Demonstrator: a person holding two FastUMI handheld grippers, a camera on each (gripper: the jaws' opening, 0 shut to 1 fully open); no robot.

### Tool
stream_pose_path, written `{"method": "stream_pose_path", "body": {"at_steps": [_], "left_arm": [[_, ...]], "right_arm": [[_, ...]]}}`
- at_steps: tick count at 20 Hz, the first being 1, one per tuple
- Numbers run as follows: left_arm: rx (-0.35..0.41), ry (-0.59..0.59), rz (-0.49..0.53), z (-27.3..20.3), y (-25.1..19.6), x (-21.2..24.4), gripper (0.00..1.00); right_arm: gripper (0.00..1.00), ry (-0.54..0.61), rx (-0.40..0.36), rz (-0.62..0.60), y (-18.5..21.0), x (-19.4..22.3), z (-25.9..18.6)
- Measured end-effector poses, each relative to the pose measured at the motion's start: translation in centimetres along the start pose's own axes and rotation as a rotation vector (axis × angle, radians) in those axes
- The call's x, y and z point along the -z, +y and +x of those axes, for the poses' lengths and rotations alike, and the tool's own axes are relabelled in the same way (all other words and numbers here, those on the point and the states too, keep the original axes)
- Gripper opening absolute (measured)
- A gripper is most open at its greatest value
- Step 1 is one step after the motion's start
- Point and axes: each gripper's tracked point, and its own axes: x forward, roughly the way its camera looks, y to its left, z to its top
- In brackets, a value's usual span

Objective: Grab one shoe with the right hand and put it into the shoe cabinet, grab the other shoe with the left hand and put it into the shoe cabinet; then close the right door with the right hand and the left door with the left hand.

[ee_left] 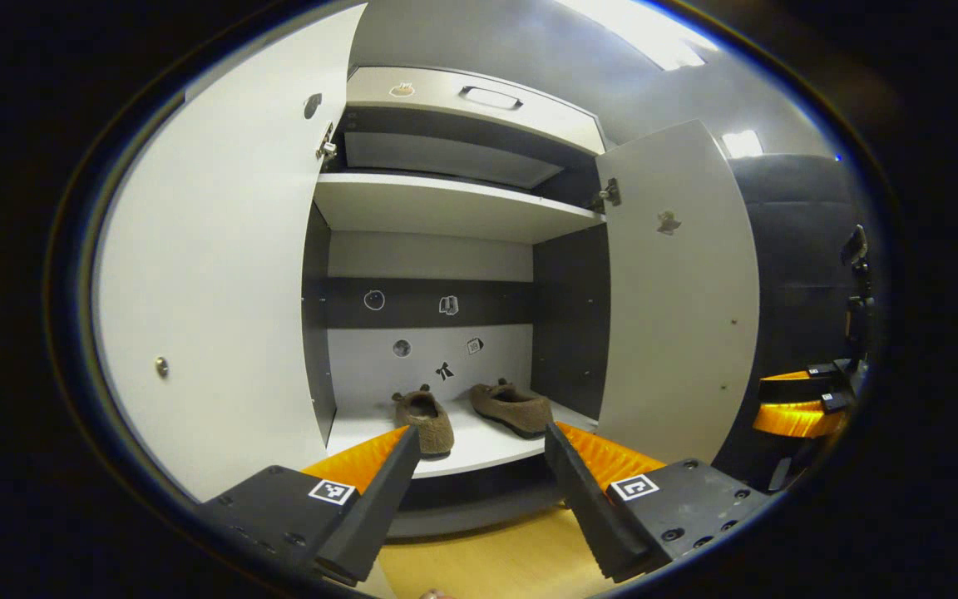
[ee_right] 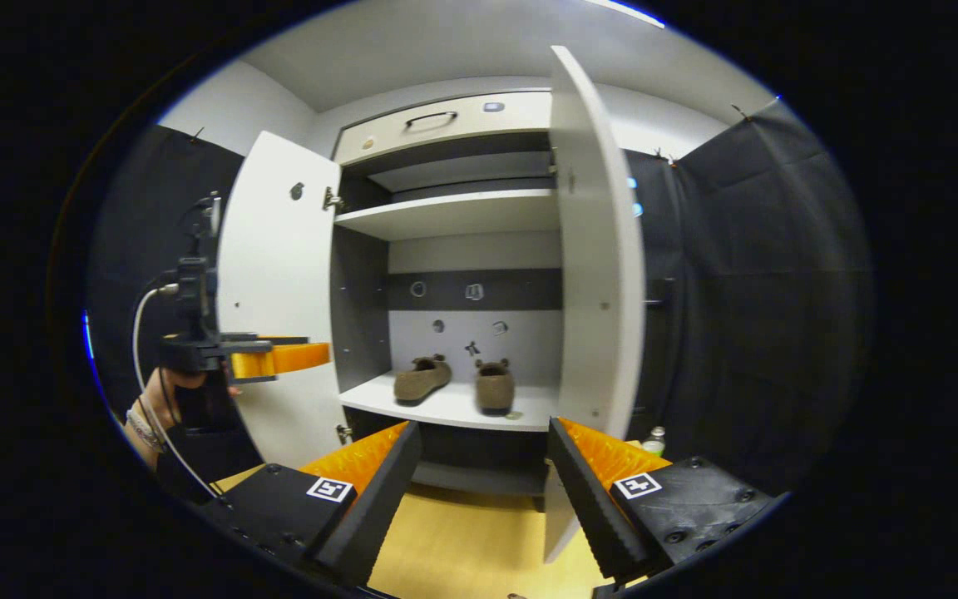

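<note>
Two brown fuzzy shoes rest side by side on the lower shelf of the white shoe cabinet (ee_left: pixel 454 208): one shoe (ee_left: pixel 427 420) on the left, the other shoe (ee_left: pixel 514 408) on the right. In the right gripper view the same pair shows as a left shoe (ee_right: pixel 422 377) and a right shoe (ee_right: pixel 495 386). Both doors hang wide: left door (ee_left: pixel 213 274), right door (ee_left: pixel 678 291). My left gripper (ee_left: pixel 483 466) is open, holding nothing, in front of the shelf. My right gripper (ee_right: pixel 483 466) is open too, close to the right door's edge (ee_right: pixel 595 249). The left gripper (ee_right: pixel 267 358) also appears beside the left door (ee_right: pixel 275 283).
Light wooden floor (ee_right: pixel 462 541) lies in front of the cabinet. A drawer with a handle (ee_left: pixel 491 97) sits above the upper shelf. Black cloth (ee_right: pixel 745 291) hangs to the right. A small bottle (ee_right: pixel 654 439) stands on the floor behind the right door. A hand (ee_right: pixel 155 416) holds the left gripper.
</note>
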Motion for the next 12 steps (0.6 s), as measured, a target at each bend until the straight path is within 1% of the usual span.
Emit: {"method": "stream_pose_path", "body": {"at_steps": [1, 3, 5, 8, 10, 11, 12], "left_arm": [[0.006, -0.018, 0.002, -0.8, -0.6, -0.5, 0.96], [0.012, -0.038, -0.02, -1.9, -1.6, -1.2, 0.95], [0.014, -0.043, -0.043, -2.4, -2.2, -1.8, 0.95], [-0.029, -0.039, -0.005, -3.2, -1.6, -2.1, 0.95], [-0.041, -0.039, 0.026, -3.5, -1.9, -2.4, 0.97], [-0.043, -0.038, 0.03, -3.5, -2.2, -2.5, 0.98], [-0.044, -0.036, 0.026, -3.5, -2.4, -2.6, 0.97]], "right_arm": [[0.98, 0.002, 0.045, 0.001, -2.0, 0.0, -0.3], [0.98, -0.002, 0.103, 0.002, -5.0, -0.1, 0.1], [0.98, -0.012, 0.139, 0.024, -7.6, -0.5, 0.8], [0.99, -0.018, 0.189, 0.029, -11.0, -0.5, 2.7], [0.98, -0.014, 0.177, 0.009, -11.9, -0.4, 3.7], [0.99, -0.011, 0.152, 0.009, -11.6, -0.4, 4.2], [0.98, -0.006, 0.11, 0.016, -10.9, -0.3, 4.5]]}}
